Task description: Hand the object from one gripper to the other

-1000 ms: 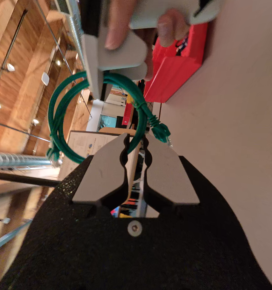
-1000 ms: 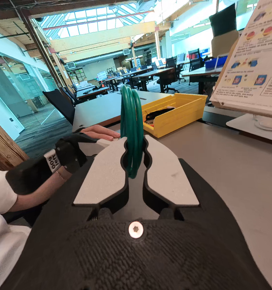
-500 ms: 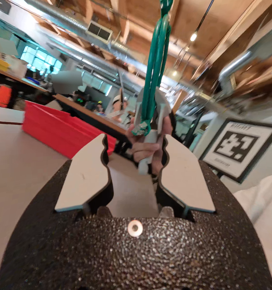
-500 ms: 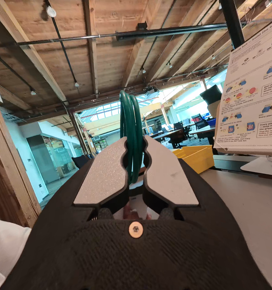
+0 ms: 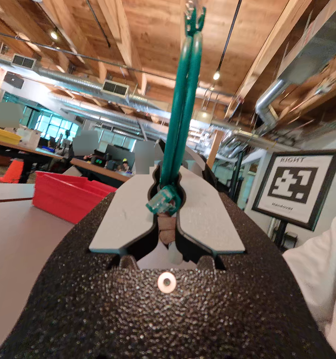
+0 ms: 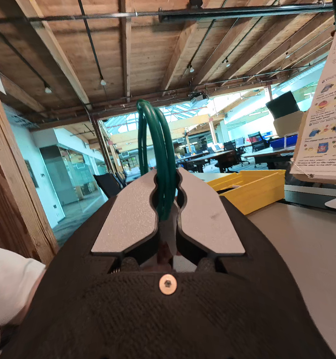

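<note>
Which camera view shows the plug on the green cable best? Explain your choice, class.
The left wrist view: the green cable runs up between the left tool, and its clear-tipped plug sits close and in focus. The right wrist view shows only coiled loops of the cable in the right tool; no plug shows clearly.

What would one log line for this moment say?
stage: handover | left gripper: shut on green cable | right gripper: shut on green cable | cable: held upright by both
</note>
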The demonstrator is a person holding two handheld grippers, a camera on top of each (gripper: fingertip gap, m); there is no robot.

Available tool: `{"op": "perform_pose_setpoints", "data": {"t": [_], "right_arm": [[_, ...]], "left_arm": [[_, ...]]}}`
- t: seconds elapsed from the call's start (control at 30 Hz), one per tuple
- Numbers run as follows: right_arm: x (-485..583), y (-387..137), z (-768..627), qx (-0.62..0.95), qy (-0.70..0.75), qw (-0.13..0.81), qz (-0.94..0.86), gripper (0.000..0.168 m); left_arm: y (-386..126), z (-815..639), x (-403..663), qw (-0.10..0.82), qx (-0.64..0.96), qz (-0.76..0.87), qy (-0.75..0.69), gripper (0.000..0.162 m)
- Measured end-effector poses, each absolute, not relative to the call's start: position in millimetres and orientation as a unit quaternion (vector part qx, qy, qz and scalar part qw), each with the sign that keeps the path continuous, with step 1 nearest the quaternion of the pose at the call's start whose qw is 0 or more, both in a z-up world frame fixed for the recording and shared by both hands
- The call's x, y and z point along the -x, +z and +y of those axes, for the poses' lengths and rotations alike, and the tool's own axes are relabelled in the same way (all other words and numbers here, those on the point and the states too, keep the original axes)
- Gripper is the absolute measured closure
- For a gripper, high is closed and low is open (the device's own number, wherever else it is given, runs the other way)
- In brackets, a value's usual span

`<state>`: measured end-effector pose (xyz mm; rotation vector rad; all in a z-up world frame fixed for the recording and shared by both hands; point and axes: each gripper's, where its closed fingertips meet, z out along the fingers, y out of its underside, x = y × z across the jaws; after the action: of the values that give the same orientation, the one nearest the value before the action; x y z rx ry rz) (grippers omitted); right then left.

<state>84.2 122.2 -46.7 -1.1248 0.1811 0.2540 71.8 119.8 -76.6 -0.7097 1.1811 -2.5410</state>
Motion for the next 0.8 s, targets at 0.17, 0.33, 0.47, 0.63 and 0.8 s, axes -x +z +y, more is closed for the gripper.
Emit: {"op": "perform_pose_setpoints", "data": {"t": [0.17,0.33,0.47,0.63,0.8], "right_arm": [[-95.1,-59.2,115.4,0.601,0.085,0.793,0.054,0.123],[-110.2,-48.0,85.6,0.618,0.053,0.783,0.04,0.115],[-102.6,-71.4,84.1,0.68,0.059,0.73,-0.003,0.114],[-95.7,-95.1,88.7,0.726,0.043,0.684,-0.046,0.146],[-93.6,-98.3,91.4,0.743,0.033,0.667,-0.053,0.153]], "left_arm": [[-95.5,132.0,-87.3,0.146,0.294,0.507,-0.797,0.15],[-136.3,135.7,-86.9,0.068,0.328,0.625,-0.705,0.149],[-156.3,131.1,-75.2,0.027,0.306,0.681,-0.665,0.15],[-163.5,129.0,-68.9,0.007,0.297,0.702,-0.648,0.15],[-162.1,137.0,-71.0,0.035,0.296,0.708,-0.641,0.149]]}}
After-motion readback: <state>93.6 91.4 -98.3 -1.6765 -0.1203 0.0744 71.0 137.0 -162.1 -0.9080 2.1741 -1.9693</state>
